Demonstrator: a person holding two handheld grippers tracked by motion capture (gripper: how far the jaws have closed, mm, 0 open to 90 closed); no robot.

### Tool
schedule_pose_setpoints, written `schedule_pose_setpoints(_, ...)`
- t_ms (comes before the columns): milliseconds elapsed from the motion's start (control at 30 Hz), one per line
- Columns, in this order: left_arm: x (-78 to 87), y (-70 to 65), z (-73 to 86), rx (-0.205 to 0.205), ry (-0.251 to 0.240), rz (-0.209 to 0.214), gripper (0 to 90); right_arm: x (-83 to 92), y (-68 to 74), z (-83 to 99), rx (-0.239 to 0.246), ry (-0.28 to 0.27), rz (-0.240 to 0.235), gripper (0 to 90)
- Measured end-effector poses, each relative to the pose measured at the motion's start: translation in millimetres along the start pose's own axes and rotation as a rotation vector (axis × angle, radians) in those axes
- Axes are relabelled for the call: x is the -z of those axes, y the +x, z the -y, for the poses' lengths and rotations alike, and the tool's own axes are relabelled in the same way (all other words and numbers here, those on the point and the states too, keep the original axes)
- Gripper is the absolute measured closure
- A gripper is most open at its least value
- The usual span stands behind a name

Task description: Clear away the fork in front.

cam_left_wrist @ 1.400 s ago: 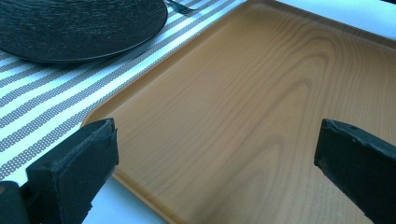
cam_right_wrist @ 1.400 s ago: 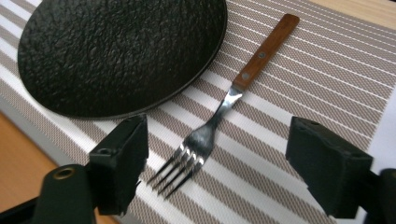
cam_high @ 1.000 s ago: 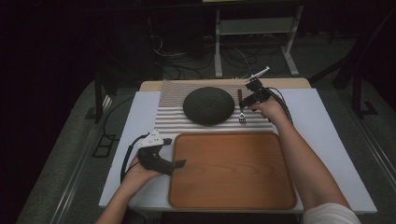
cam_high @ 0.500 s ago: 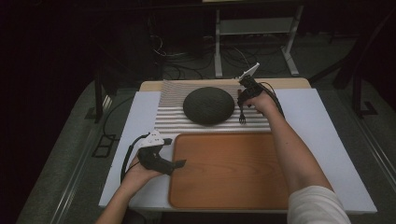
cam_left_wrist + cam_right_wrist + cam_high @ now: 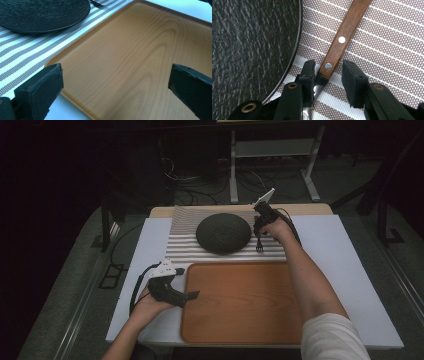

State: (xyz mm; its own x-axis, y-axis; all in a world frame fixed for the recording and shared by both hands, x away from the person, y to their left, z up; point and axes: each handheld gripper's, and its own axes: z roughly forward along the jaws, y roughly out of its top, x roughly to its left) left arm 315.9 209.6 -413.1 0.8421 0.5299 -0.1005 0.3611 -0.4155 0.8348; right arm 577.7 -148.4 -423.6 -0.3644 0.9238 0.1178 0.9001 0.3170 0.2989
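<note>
A fork (image 5: 259,244) with a wooden handle (image 5: 342,32) lies on the striped placemat (image 5: 185,247), just right of a round black plate (image 5: 223,233). My right gripper (image 5: 261,218) points down over the fork. In the right gripper view it (image 5: 329,66) is open, its jaws on either side of the handle where wood meets metal; the left jaw is close against it, the right one stands off. My left gripper (image 5: 190,295) is open at the left edge of a wooden tray (image 5: 245,305), with nothing between its jaws (image 5: 115,82).
The placemat and tray lie on a white table top (image 5: 345,265). In the left gripper view the plate (image 5: 42,12) and the fork's tines (image 5: 96,3) lie beyond the tray (image 5: 140,50). Cables and a metal stand (image 5: 272,155) are on the floor behind the table.
My right hand has moved a little left toward the plate and set its jaws around the fork's handle. The left gripper has stayed in place.
</note>
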Motion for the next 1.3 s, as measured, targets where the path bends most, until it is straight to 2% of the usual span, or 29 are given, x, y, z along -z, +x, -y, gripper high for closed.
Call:
schedule_pose_setpoints(433, -0.6, 0.1, 0.0, -0.001, 0.002, 0.003, 0.0, -0.2, 1.3, -1.3, 0.009, 0.02, 0.037, 74.7)
schedule_pose_setpoints(767, -1.0, 0.1, 0.3, -0.002, 0.005, 0.006, 0.0, -0.1, 4.9, 0.8, 0.05, 0.009, 0.068, 77.4)
schedule_pose_setpoints(867, -1.3, 0.3, 0.4, -0.002, 0.007, 0.006, 0.0, 0.9, 3.6, 2.1, 0.048, 0.006, 0.05, 77.4)
schedule_pose_setpoints(900, -1.6, 0.6, 0.5, -0.001, 0.008, 0.005, 0.0, 2.8, 1.3, 4.7, 0.041, -0.011, 0.017, 77.4)
schedule_pose_setpoints(933, -1.6, 0.6, 0.3, -0.001, 0.007, 0.004, 0.0, 4.1, 0.4, 6.2, 0.04, -0.018, 0.006, 77.4)
schedule_pose_setpoints(1067, -1.6, 0.4, -0.2, 0.0, 0.005, 0.001, 0.0, 9.7, -2.0, 10.6, 0.04, -0.036, -0.013, 77.5)
schedule_pose_setpoints(1300, -0.6, 1.2, -0.3, -0.001, 0.001, 0.001, 0.0, 37.1, -11.1, 25.5, 0.021, -0.128, -0.087, 77.9)
